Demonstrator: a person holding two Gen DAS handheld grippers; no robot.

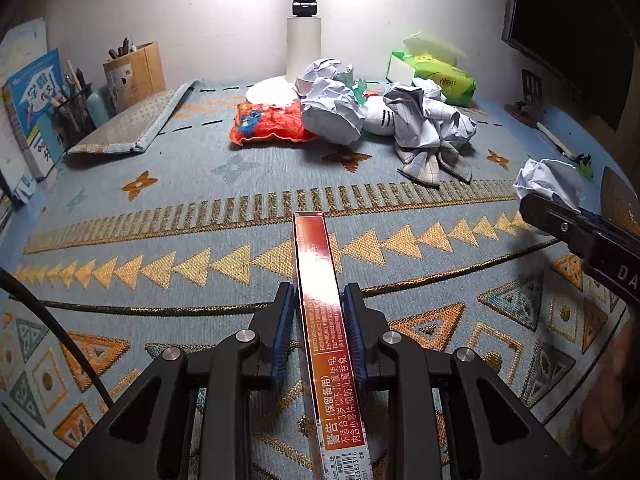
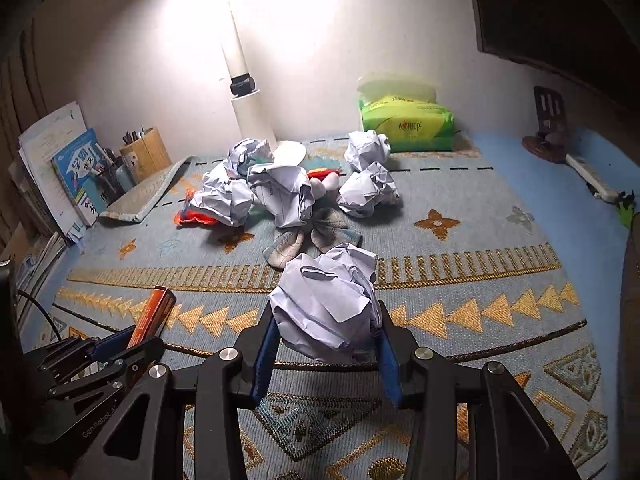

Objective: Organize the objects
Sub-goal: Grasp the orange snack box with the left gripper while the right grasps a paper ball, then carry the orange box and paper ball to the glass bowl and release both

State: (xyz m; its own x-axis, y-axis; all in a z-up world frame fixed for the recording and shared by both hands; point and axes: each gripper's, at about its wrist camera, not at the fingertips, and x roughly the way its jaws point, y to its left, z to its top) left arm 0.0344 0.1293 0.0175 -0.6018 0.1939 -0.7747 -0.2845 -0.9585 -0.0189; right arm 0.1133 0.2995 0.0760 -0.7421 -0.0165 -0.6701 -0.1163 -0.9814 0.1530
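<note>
1. The left gripper point(image 1: 318, 332) pinches a long orange box point(image 1: 320, 280), held above the rug point(image 1: 160, 208).
2. The right gripper point(image 2: 326, 354) squeezes a paper ball point(image 2: 326, 304).
3. I think this is the carrying step; next, each needs a home.
4. Far back, more paper balls point(image 2: 280, 192) wait by the tissue pack point(image 2: 408, 126).

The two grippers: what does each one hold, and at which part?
The left gripper clamps a long red box across its narrow sides, near mid-length. The right gripper squeezes a crumpled paper ball at its sides.
</note>
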